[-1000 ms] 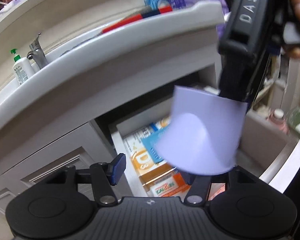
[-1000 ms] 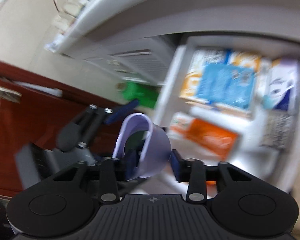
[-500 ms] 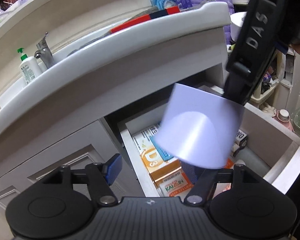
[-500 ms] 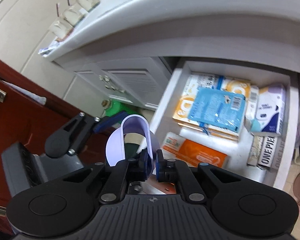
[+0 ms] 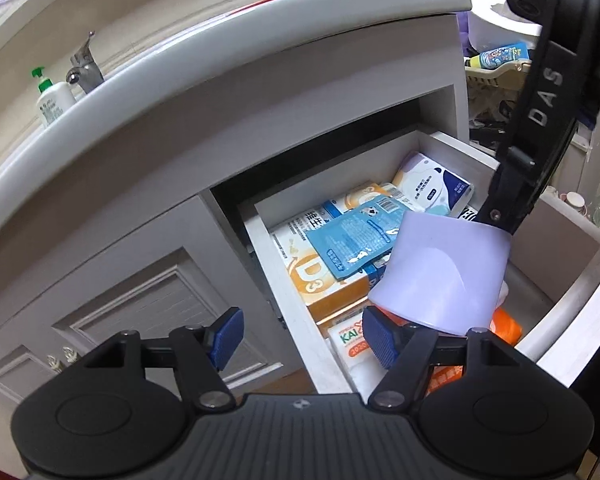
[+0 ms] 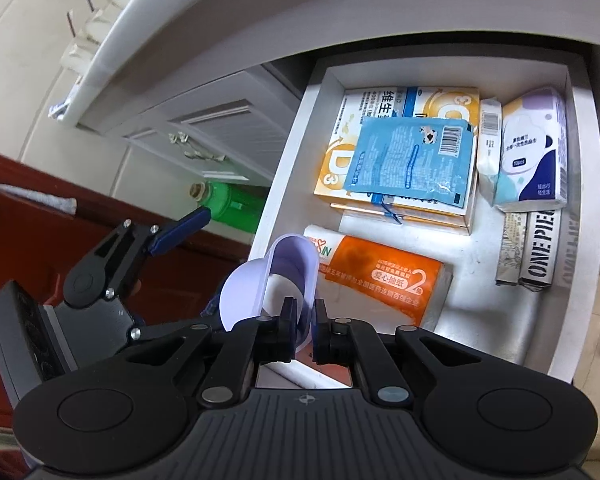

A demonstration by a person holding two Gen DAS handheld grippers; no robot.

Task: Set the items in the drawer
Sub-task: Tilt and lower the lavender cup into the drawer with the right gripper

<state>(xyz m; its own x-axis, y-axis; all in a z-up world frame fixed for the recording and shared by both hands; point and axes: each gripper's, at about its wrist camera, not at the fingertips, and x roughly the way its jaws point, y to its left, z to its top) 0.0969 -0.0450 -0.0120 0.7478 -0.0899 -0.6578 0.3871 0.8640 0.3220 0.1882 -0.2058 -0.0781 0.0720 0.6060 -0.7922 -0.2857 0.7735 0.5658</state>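
Observation:
A lavender plastic cup (image 6: 242, 292) hangs tilted over the front left corner of the open white drawer (image 6: 288, 152). My right gripper (image 6: 303, 328) is shut on the cup's wall, one pad inside and one outside, and its jaws are easing open slightly. In the left wrist view the cup (image 5: 440, 272) hangs from the right gripper (image 5: 496, 216) above the drawer (image 5: 276, 280). My left gripper (image 5: 303, 336) stands open and empty, just below and left of the cup.
The drawer holds orange D3 boxes (image 6: 396, 112), a blue packet (image 6: 408, 160), an orange tissue pack (image 6: 384, 280), a white-purple tissue pack (image 6: 534, 152) and dark boxes (image 6: 540, 248). Above it juts the sink counter (image 5: 220, 80) with a faucet (image 5: 84, 64). A green bottle (image 6: 232, 204) stands on the floor.
My right gripper has shut on the cup's wall and sunk with it towards the drawer. My left gripper has opened wider and no longer touches the cup.

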